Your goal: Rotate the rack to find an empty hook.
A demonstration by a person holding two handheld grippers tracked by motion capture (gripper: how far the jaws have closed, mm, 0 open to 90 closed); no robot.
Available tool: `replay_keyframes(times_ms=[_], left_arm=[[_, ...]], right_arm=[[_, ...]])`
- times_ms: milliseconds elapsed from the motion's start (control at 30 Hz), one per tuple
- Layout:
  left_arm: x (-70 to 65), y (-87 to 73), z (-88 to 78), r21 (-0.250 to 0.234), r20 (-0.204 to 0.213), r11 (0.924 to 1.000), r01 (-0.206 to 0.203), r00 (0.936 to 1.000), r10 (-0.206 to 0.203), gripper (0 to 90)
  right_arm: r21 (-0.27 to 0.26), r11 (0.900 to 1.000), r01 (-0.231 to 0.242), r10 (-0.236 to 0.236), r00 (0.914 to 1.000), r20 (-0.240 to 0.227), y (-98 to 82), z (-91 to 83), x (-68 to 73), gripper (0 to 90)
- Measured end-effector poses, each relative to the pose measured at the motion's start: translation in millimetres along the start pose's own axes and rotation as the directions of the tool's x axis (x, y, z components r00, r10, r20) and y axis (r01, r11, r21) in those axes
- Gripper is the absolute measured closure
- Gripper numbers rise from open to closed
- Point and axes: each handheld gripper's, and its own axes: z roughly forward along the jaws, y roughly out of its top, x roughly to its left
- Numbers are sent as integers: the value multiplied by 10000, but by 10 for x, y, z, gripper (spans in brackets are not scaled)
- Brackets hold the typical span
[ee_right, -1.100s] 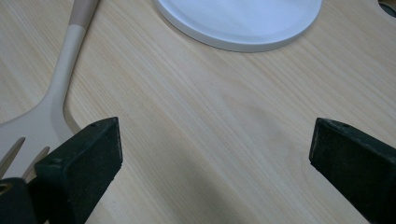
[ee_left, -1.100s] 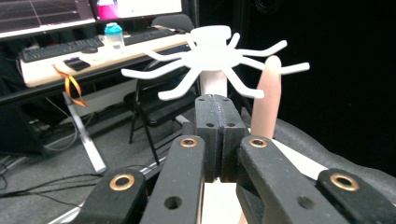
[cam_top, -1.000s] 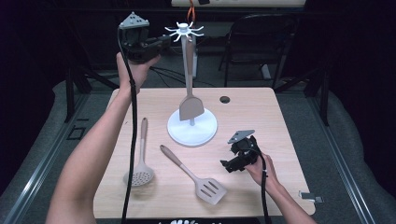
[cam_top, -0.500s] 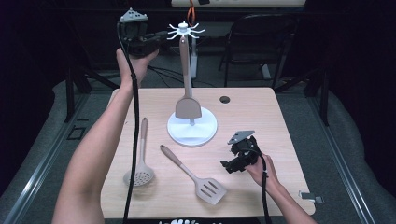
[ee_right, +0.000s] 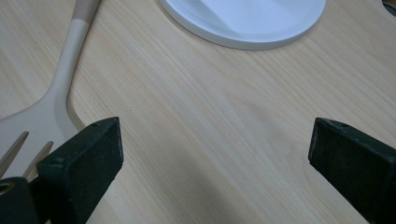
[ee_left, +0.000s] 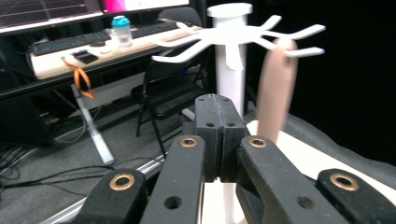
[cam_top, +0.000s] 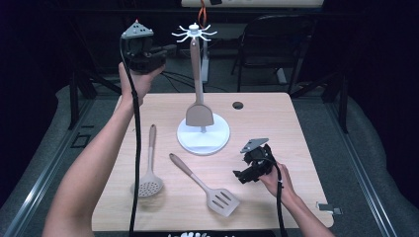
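Slotted turner (cam_top: pixel 207 185): laid flat near the counter's (cam_top: pixel 296 123) front edge, beside the right tongs (cam_top: pixel 245 176), which are spread, empty. Perforated skimmer (cam_top: pixel 148 170): laid flat toward the left edge. White rack (cam_top: pixel 202 136): stood mid-counter; one solid turner (cam_top: pixel 199 111) hung from its hooks. Left tongs (cam_top: pixel 165 49): pressed together, empty, held near the rack's top.

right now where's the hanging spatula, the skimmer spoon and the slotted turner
hanging spatula (cam_top: pixel 199 116), high view, on its flat blade above the stand base
skimmer spoon (cam_top: pixel 149 187), high view, on its round perforated head
slotted turner (cam_top: pixel 223 201), high view, on its slotted blade
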Motion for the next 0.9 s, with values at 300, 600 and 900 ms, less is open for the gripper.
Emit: replay_keyframes(times_ms=[300, 600, 900], left_arm=[[-127, 58, -77, -104, 483, 9994, -332, 9983, 337, 900], [-202, 118, -49, -243, 731, 9986, -461, 9962, 477, 900], [-149, 176, -1, -221, 166, 9993, -298, 9994, 301, 900]], right_arm=[[-8, 10000, 22, -22, 10000, -62, 2, 21, 9, 28], [29, 10000, 26, -26, 10000, -39, -2, 20, 6, 32], [-47, 10000, 16, -16, 10000, -56, -7, 29, 6, 32]])
